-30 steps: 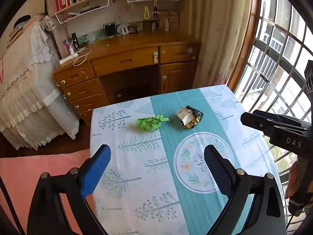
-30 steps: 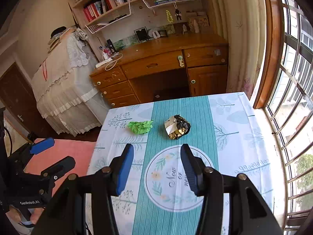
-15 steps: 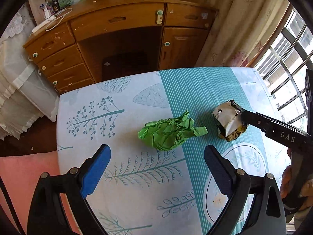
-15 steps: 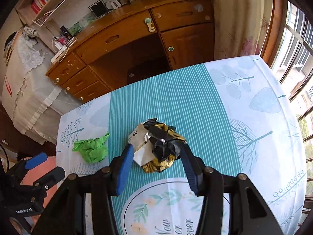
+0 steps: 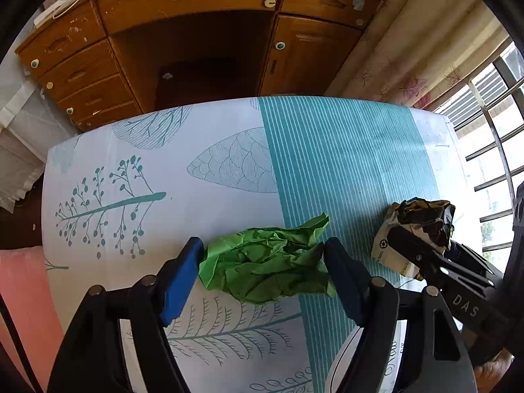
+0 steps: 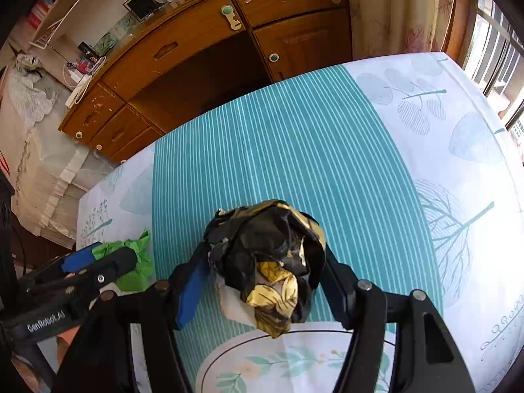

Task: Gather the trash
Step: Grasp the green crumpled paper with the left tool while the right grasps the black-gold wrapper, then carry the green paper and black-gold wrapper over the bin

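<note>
Leaf-print tablecloth (image 5: 137, 170) carrying both wads. Bracketing green paper wad (image 5: 267, 260) with left gripper (image 5: 262, 273), black-gold wrapper (image 6: 271, 262) with right gripper (image 6: 262, 278); jaws touching, apparently not yet squeezing. Closing slowly, gripping crumple centres, lifting straight.

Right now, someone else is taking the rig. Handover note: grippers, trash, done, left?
Left gripper: fingers on both sides of the green crumpled paper, touching it, paper on the tablecloth.
Right gripper: fingers flank the black-and-gold wrapper, also on the cloth.
Firmness of either grip can't be confirmed.
Done: both pieces bracketed.
Left: squeeze firmly, lift both, carry to a bin. No bin is in view.
</note>
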